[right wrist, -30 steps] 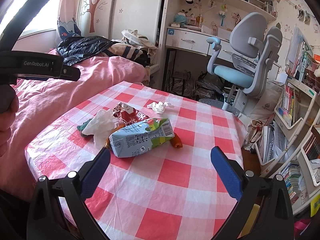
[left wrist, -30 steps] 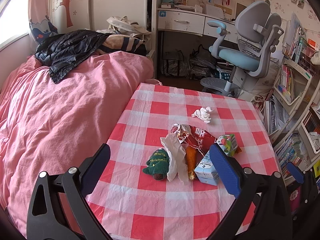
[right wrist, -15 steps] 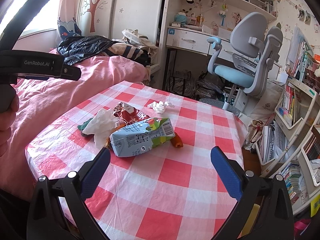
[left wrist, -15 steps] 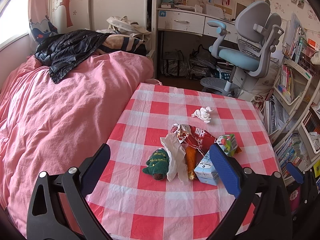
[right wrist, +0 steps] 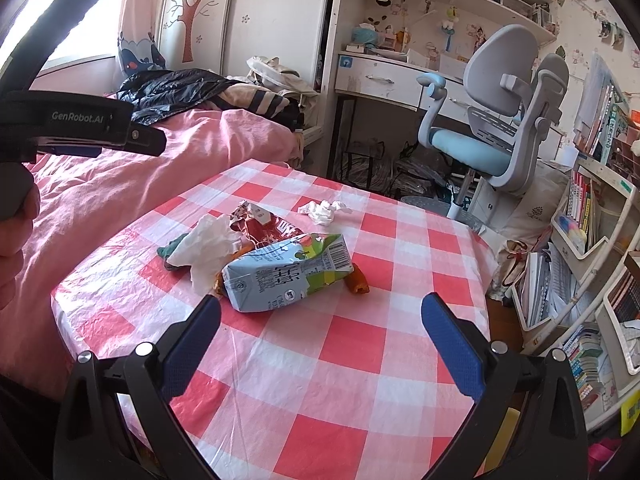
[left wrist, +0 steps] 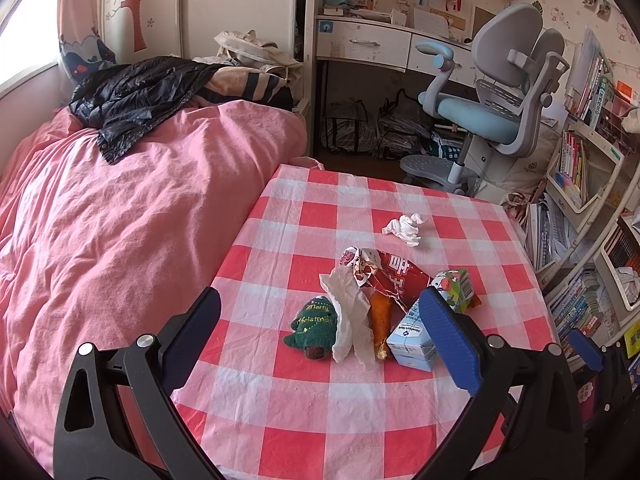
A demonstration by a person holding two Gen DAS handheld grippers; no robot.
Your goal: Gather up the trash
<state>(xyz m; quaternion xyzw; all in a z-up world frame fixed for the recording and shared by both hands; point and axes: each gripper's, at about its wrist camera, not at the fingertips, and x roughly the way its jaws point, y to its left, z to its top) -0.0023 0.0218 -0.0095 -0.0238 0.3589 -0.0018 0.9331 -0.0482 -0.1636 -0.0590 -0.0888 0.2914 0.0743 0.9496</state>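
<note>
Pre-grasp: both claws released, left claw (left wrist: pixel 320 334), right claw (right wrist: pixel 320 328) above tabletop (right wrist: pixel 340 364); next, close on carton (right wrist: pixel 286 274).

Black hand-held gripper (right wrist: pixel 320 336) frames; blue textured pads (right wrist: pixel 450 346) (silver screws); "GenRobot.AI" lettering

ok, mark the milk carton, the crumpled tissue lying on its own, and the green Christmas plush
milk carton (right wrist: pixel 286 276): right wrist view, middle of its printed side.
crumpled tissue (left wrist: pixel 404 226): left wrist view, centre of the wad.
green Christmas plush (left wrist: pixel 314 326): left wrist view, on its embroidered front.
</note>
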